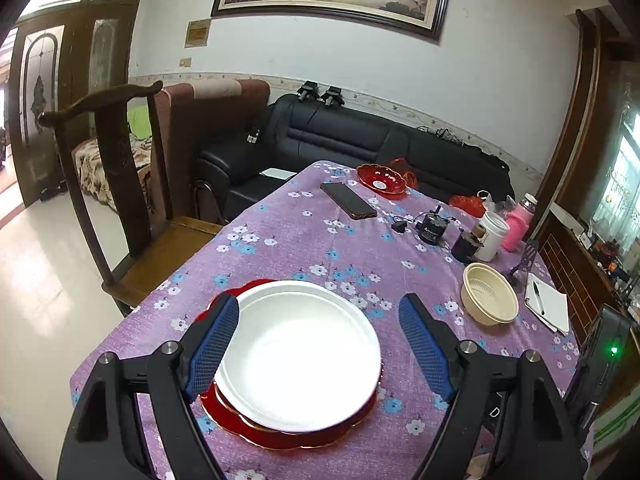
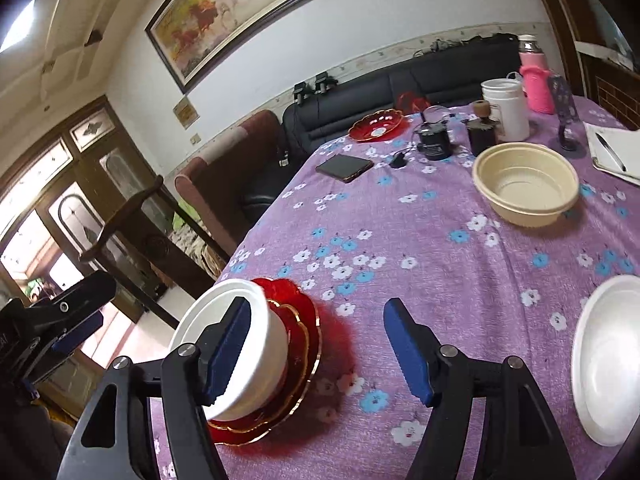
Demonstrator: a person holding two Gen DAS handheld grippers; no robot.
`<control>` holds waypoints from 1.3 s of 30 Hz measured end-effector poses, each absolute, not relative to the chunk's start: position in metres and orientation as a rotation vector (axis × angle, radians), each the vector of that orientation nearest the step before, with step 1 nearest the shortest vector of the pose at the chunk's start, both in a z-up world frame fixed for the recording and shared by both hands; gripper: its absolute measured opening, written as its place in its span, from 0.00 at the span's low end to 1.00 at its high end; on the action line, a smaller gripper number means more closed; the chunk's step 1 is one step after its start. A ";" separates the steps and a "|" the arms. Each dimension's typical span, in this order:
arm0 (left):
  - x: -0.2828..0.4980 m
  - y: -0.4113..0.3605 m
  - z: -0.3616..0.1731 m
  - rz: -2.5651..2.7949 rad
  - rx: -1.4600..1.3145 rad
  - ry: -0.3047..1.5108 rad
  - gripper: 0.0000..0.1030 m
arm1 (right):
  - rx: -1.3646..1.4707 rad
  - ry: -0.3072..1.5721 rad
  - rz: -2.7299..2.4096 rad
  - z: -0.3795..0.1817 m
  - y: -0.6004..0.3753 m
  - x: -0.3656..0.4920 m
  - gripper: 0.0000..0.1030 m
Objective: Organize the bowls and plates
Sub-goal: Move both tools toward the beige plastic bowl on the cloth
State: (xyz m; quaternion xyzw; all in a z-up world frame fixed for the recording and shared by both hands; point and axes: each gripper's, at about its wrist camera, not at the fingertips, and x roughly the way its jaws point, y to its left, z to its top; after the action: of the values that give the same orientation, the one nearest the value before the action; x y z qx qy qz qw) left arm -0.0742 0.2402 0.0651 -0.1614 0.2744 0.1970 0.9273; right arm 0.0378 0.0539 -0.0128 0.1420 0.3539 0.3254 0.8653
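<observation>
Grippers both stand open, holding nothing: my left gripper (image 1: 319, 350) hangs over the white bowl (image 1: 298, 354) stacked on red plates (image 1: 256, 428) on the table (image 1: 280, 240). Only the right gripper (image 2: 316, 354) view shows a white plate (image 2: 608, 360), cut off at the edge, and the bowl's side. Cream bowl (image 2: 526, 184) sits well apart.

The only thing I can read is a white letter "D" on the black device (image 1: 494, 412) beside my left jaws; other labels blur.
</observation>
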 end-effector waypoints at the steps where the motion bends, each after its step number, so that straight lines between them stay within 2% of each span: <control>1: -0.073 0.236 0.066 0.394 -0.325 0.565 0.79 | 0.301 0.742 0.679 -0.013 0.051 0.038 0.72; 17: -0.058 0.219 0.060 0.334 -0.268 0.602 0.80 | 0.367 0.747 0.643 -0.019 0.033 0.047 0.72; 27: -0.063 0.266 0.041 0.298 -0.344 0.603 0.80 | 0.306 0.698 0.594 0.000 0.068 0.049 0.72; 39: -0.084 0.334 0.043 0.330 -0.263 0.593 0.80 | 0.296 0.697 0.467 0.007 0.107 0.086 0.72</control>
State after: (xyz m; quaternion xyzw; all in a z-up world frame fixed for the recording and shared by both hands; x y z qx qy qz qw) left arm -0.0842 0.3339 0.0428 -0.1286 0.2899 0.1614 0.9345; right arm 0.0859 0.1072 0.0066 0.1434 0.3373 0.2261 0.9025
